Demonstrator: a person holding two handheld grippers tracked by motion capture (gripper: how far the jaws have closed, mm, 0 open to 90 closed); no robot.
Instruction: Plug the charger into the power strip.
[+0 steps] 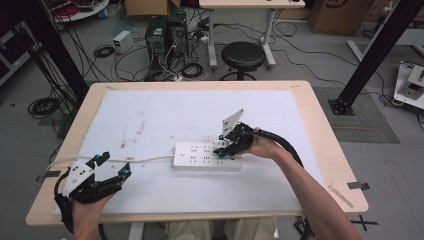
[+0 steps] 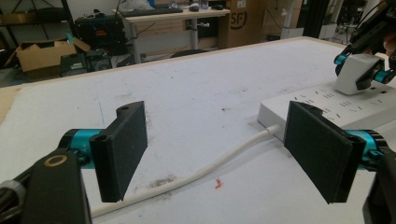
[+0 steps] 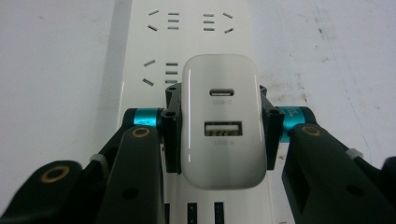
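Observation:
A white power strip (image 1: 206, 156) lies mid-table, its white cable (image 1: 145, 160) running left. My right gripper (image 1: 226, 148) is shut on a white USB charger (image 1: 220, 145) held just over the strip's right half. In the right gripper view the charger (image 3: 221, 119) sits clamped between the two jaws above the strip (image 3: 187, 42), its USB-C and USB-A ports facing the camera. My left gripper (image 1: 114, 166) hovers open at the front left, nothing between its pads (image 2: 123, 149). Its view looks over the cable (image 2: 210, 168) toward the strip (image 2: 327, 105) and the charger (image 2: 355, 74).
A white mat (image 1: 150, 120) covers most of the wooden table (image 1: 320, 125). Beyond the far edge stand a black stool (image 1: 242, 55), computer towers (image 1: 165, 32) and tangled cables on the floor. A black frame post (image 1: 375, 55) rises at the right.

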